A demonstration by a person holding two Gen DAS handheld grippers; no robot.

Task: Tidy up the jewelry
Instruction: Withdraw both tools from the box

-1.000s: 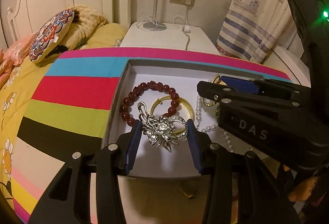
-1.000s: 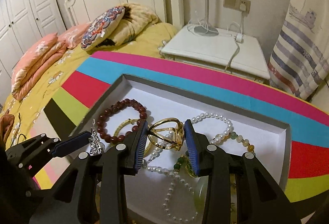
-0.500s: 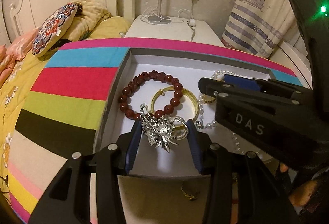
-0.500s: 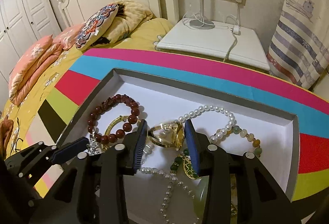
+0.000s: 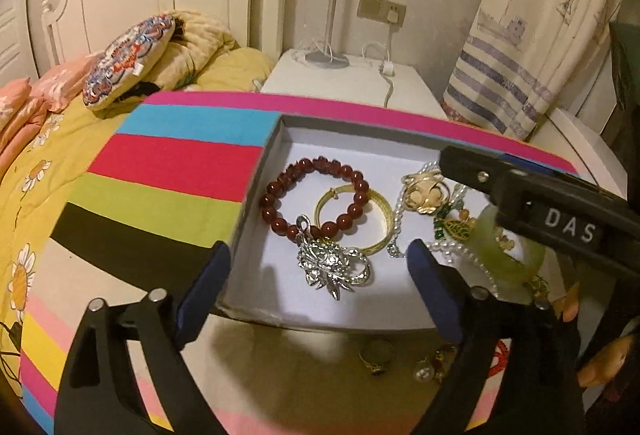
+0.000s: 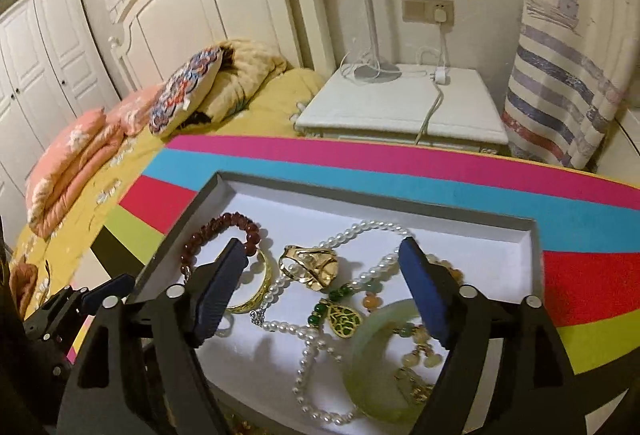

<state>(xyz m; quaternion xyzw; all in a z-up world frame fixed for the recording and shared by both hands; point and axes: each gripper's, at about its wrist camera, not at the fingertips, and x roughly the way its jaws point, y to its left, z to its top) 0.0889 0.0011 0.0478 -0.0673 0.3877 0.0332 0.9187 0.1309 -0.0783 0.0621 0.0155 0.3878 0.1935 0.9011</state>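
Observation:
A grey box with a white floor (image 5: 256,191) (image 6: 534,255) sits on the striped cloth and holds jewelry. The silver brooch (image 5: 332,267) lies on its floor by a dark red bead bracelet (image 5: 316,195) and a gold bangle (image 5: 352,223). My left gripper (image 5: 320,259) hangs over the brooch, jaws opening wide, pads clear of it. The gold ring (image 6: 310,265) rests on a pearl necklace (image 6: 304,331) beside a green jade bangle (image 6: 376,363). My right gripper (image 6: 322,263) straddles the ring, jaws opening, not touching it.
Loose rings and small pieces (image 5: 400,359) lie on the cloth in front of the box. A striped cloth (image 6: 360,163) covers the table. Behind stand a white nightstand (image 6: 404,103) with a lamp base, a bed with pillows (image 5: 128,63), and a curtain (image 5: 532,35).
Both grippers have let go: the left dropped the silver brooch and the right dropped the gold ring into the box. Both sets of jaws spread wide and drew back a little.

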